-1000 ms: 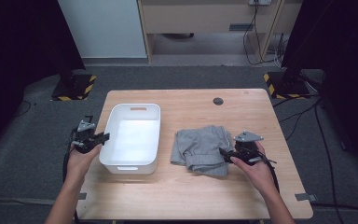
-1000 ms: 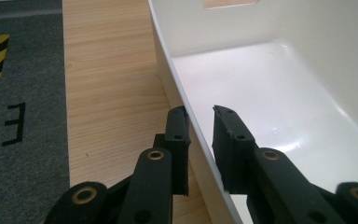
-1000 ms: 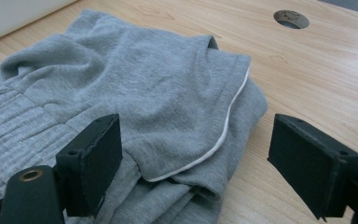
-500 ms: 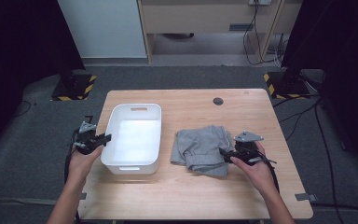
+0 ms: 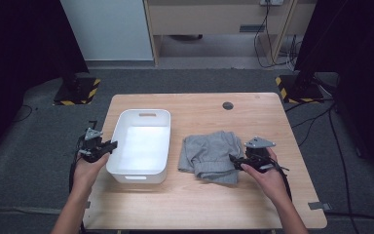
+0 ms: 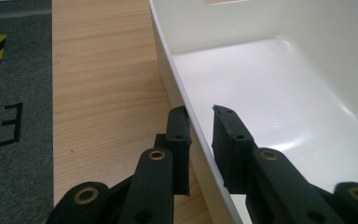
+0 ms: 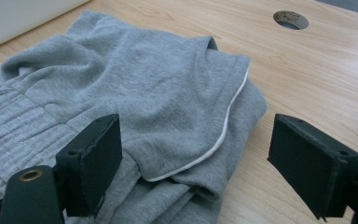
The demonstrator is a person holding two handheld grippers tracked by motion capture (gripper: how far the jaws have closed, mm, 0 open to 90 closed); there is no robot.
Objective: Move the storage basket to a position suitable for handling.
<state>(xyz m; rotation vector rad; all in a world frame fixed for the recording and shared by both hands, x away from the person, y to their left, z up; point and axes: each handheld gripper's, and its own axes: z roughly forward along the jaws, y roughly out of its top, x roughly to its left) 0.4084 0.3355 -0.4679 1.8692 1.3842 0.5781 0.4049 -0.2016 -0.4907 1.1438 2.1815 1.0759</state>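
Observation:
A white plastic bin [image 5: 141, 146] stands on the left half of the wooden table [image 5: 253, 114]. My left gripper [image 5: 108, 145] sits at the bin's left wall. In the left gripper view it [image 6: 198, 121] is shut on the bin's rim [image 6: 168, 56], one jaw outside the wall and one inside. A crumpled grey garment [image 5: 209, 155] lies right of the bin. My right gripper [image 5: 233, 160] is at the garment's right edge. In the right gripper view its jaws [image 7: 200, 154] stand wide open, astride the folded grey cloth [image 7: 158, 84] and its white-piped hem, without pressing on it.
A round cable hole [image 5: 228, 105] lies in the table's far right part. The bin's inside [image 6: 284, 93] holds nothing. Black stands with yellow-black striped feet [image 5: 75, 92] flank the table on grey carpet. Bare wood runs along the near edge [image 5: 199, 204].

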